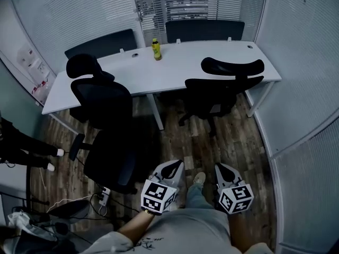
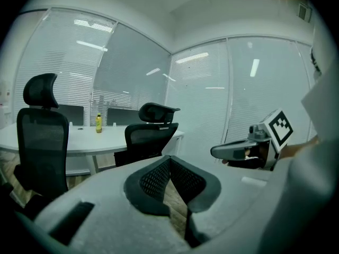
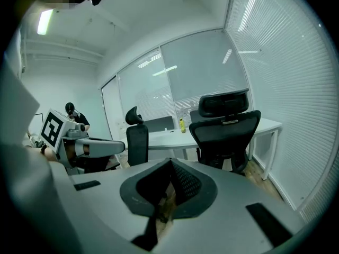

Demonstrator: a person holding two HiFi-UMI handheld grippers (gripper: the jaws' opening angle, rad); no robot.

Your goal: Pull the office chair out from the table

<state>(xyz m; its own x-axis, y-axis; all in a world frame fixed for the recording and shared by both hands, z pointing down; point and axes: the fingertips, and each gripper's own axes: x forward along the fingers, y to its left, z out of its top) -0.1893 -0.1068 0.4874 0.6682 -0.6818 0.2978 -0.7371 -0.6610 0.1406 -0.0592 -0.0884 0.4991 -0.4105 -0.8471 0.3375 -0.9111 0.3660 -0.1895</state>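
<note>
A black office chair (image 1: 228,86) with a headrest stands at the white table's (image 1: 159,73) right half, its back towards me; it also shows in the left gripper view (image 2: 153,134) and the right gripper view (image 3: 228,126). A second black chair (image 1: 100,126) stands farther out from the table on the left. My left gripper (image 1: 174,164) and right gripper (image 1: 222,167) are side by side low in the head view, well short of both chairs. Both are shut with nothing between the jaws (image 2: 168,160) (image 3: 170,163).
A yellow bottle (image 1: 156,49) stands on the table. Two more dark chairs (image 1: 204,30) sit behind it. Blind-covered glass walls (image 1: 302,89) close in the right and back. A person's legs (image 1: 26,150) are at the left, and a power strip (image 1: 103,194) with cables lies on the wood floor.
</note>
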